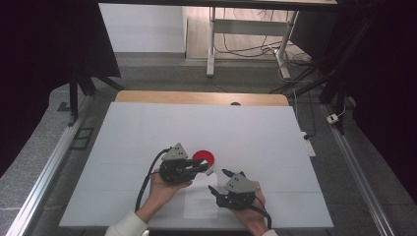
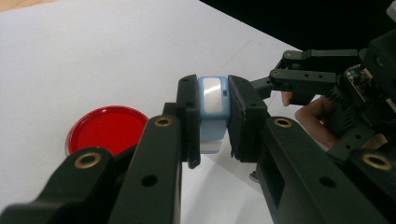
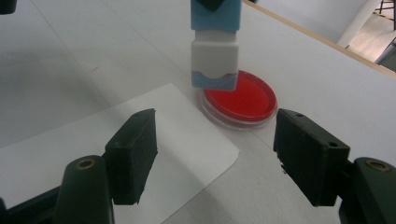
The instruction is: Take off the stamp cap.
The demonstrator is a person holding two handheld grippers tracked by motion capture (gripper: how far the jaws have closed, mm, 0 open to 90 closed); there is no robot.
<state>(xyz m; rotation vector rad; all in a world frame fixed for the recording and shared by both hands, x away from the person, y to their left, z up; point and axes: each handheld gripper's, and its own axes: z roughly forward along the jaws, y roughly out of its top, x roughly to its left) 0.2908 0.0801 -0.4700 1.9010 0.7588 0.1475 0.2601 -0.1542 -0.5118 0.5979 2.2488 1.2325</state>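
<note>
Pinched between the left gripper (image 2: 214, 123) jaws above the red ink pad (image 3: 240, 100) near the desk's front edge, right gripper (image 3: 215, 156) spread wide beside the white paper sheet (image 3: 140, 149): blue-and-white stamp (image 2: 213, 107) risks slipping, smearing ink.

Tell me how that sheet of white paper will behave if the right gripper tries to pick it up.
The paper lies flat and thin on the table, so it is probably light, floppy and likely to droop. With no raised edge, the open right gripper may just slide it.
</note>
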